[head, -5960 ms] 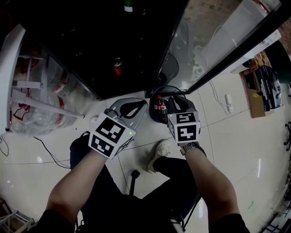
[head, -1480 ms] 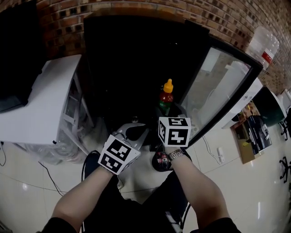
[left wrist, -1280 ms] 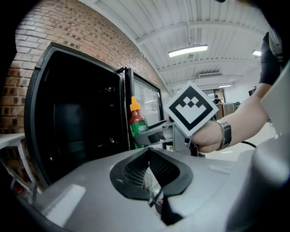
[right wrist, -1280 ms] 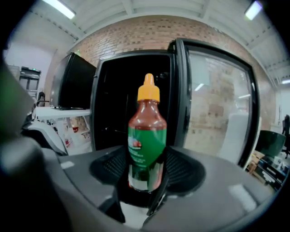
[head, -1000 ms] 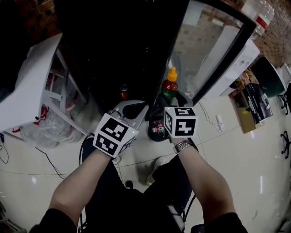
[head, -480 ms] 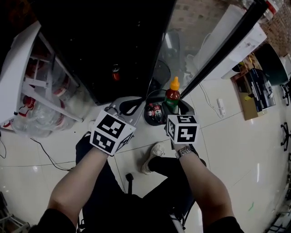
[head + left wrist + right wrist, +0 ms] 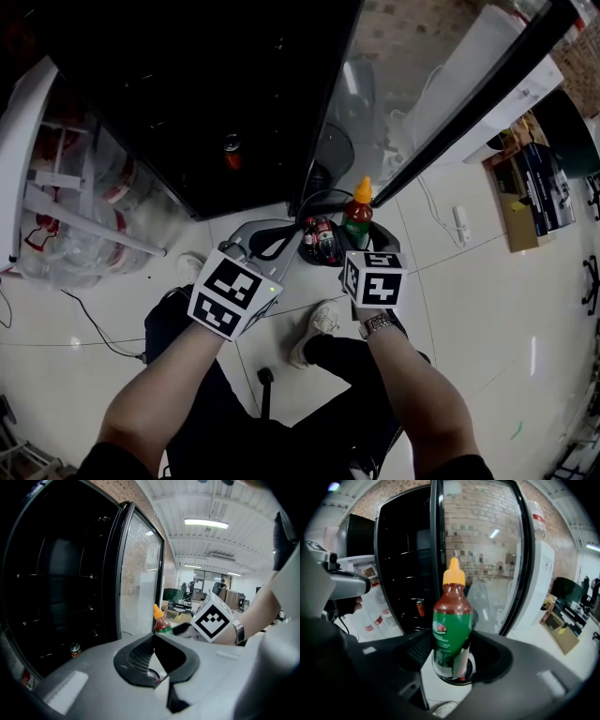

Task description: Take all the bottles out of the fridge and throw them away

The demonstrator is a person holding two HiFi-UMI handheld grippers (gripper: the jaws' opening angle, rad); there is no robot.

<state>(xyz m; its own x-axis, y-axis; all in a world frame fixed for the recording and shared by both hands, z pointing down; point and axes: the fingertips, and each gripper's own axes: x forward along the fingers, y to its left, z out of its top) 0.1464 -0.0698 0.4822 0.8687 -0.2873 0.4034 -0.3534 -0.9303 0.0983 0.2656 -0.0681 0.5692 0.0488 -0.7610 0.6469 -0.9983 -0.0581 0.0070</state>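
Note:
A sauce bottle point(image 7: 358, 208) with an orange cap and a green label stands upright between the jaws of my right gripper point(image 7: 360, 234), which is shut on its lower body point(image 7: 451, 625). It hangs just over the right side of a round black bin point(image 7: 305, 247) on the floor in front of the open fridge point(image 7: 187, 84). A red-labelled bottle point(image 7: 322, 236) lies inside the bin. My left gripper point(image 7: 270, 232) is shut with nothing in it, to the left of the bin. A small red can point(image 7: 230, 150) stands deep in the dark fridge.
The fridge's glass door point(image 7: 450, 103) stands open to the right, close above the bin. A white rack with plastic bags point(image 7: 56, 206) is at the left. The person's shoe point(image 7: 319, 323) is just behind the bin. A power strip point(image 7: 461, 223) lies on the tiled floor.
Both grippers have come down from in front of the fridge. The sauce bottle in the right gripper has dropped from the door edge to just over the bin.

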